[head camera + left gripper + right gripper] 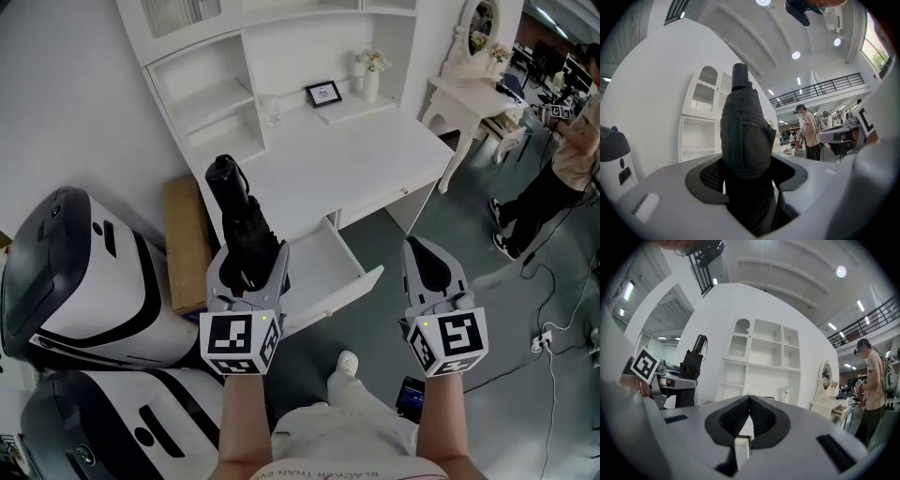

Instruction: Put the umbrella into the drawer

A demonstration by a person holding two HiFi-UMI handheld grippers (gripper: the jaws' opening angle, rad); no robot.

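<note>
A black folded umbrella (239, 220) stands upright between the jaws of my left gripper (248, 258), which is shut on its lower part. In the left gripper view the umbrella (743, 136) fills the gap of the left gripper (745, 173), its cap pointing up. A white desk (347, 169) lies ahead, and its drawer (333, 300) is pulled open just beyond the left gripper. My right gripper (429, 258) hangs to the right of the drawer; in the right gripper view the right gripper (749, 404) has its pads meeting with nothing between them. The umbrella (691, 366) shows at that view's left.
Two white and black machine shells (84, 281) and a cardboard box (185, 244) crowd the left. On the desk stand a picture frame (323, 93) and a flower vase (372, 75). A vanity table (478, 94), a standing person (553, 178) and floor cables (544, 337) are at the right.
</note>
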